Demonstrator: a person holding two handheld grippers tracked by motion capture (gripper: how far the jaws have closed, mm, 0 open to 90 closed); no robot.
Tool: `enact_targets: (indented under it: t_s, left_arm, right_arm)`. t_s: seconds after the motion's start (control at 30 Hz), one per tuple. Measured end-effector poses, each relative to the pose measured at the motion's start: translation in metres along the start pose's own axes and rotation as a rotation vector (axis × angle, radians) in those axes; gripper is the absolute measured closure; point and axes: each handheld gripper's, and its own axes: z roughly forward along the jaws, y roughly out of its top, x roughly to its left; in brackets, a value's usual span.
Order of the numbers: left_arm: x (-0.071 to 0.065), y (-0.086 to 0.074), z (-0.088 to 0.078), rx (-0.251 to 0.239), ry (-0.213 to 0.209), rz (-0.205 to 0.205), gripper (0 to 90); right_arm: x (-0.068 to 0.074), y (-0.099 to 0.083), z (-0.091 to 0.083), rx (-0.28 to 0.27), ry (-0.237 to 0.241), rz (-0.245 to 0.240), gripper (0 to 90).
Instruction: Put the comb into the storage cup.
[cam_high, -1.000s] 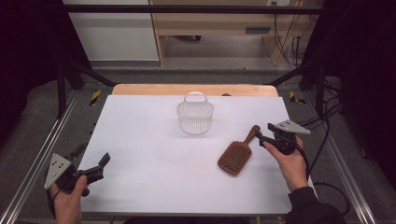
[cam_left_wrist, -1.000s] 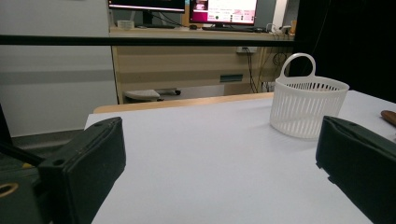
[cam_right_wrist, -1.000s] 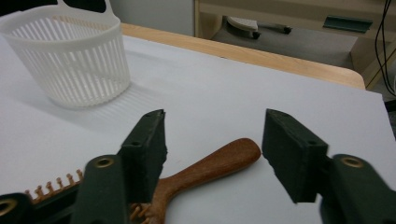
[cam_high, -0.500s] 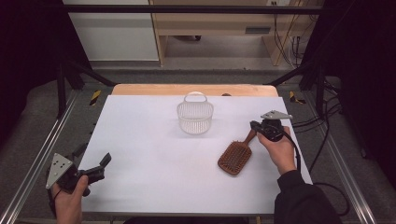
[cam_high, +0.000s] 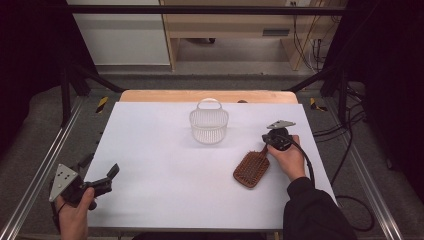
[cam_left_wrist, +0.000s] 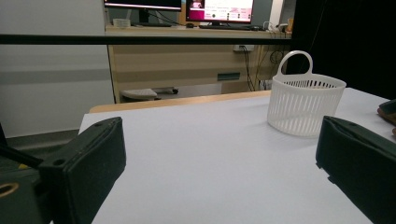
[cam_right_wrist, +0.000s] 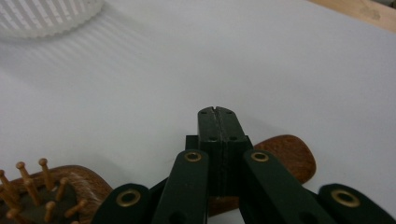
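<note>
A wooden hairbrush (cam_high: 251, 170) lies bristles up at the table's right, handle pointing away. My right gripper (cam_high: 266, 146) sits at the handle's far end. In the right gripper view its jaws (cam_right_wrist: 218, 113) are pressed together, shut, directly above the brown handle (cam_right_wrist: 290, 156), with the bristled head (cam_right_wrist: 46, 189) at lower left. I see nothing between the pads. A white slatted basket (cam_high: 209, 125) with a loop handle stands at mid-table. My left gripper (cam_high: 100, 166) rests open near the front left corner, and its view has the basket (cam_left_wrist: 306, 105) ahead to the right.
The white tabletop (cam_high: 165, 165) has a wooden strip (cam_high: 200, 96) along its far edge. Metal rails run down both sides, and cables hang at the right. A desk with monitors (cam_left_wrist: 187, 7) stands beyond the table.
My right gripper has moved left and forward from beside the brush to over the handle's end. The brush, basket and left gripper have stayed put.
</note>
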Motion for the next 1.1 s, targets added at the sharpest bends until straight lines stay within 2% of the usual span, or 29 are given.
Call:
enact_targets:
  t_s: [0.03,0.07,0.17,0.27,0.3,0.37,0.47,0.6,0.73,0.83,1.1]
  left_arm:
    - [0.0,0.0,0.0,0.0,0.0,0.0,1.9]
    - [0.0,0.0,0.0,0.0,-0.001,0.001,1.9]
    - [0.0,0.0,0.0,0.0,-0.002,0.002,1.9]
    - [-0.001,0.0,0.0,0.001,-0.002,0.003,1.9]
    - [-0.001,0.0,0.0,0.0,-0.001,0.004,1.9]
    - [-0.001,0.0,0.0,-0.003,0.0,0.003,1.9]
    - [0.0,0.0,0.0,0.0,-0.004,0.003,2.0]
    - [-0.001,0.001,0.0,-0.001,-0.004,0.007,2.0]
    - [0.0,0.001,0.0,-0.001,-0.001,0.004,2.0]
    - [0.0,0.001,0.0,0.0,-0.002,0.006,2.0]
    - [-0.001,0.001,0.0,0.001,0.001,0.009,2.0]
  right_arm:
    - [-0.001,-0.001,0.001,0.009,0.003,0.005,90.0]
    - [-0.003,-0.003,0.001,0.033,0.001,-0.003,90.0]
    - [-0.003,-0.005,0.001,0.052,0.009,-0.022,90.0]
    - [-0.002,-0.006,0.001,0.096,0.009,-0.04,90.0]
    - [-0.002,-0.007,0.001,0.094,0.0,-0.046,90.0]
    - [-0.002,-0.008,-0.004,0.094,0.011,-0.049,90.0]
    - [-0.004,-0.011,-0.01,0.125,0.001,-0.078,90.0]
    - [-0.009,-0.018,-0.017,0.151,0.001,-0.075,90.0]
    - [-0.011,-0.026,-0.026,0.171,0.025,-0.062,90.0]
    - [-0.009,-0.033,-0.033,0.194,0.049,-0.06,90.0]
    - [-0.002,-0.047,-0.049,0.194,0.084,-0.042,90.0]
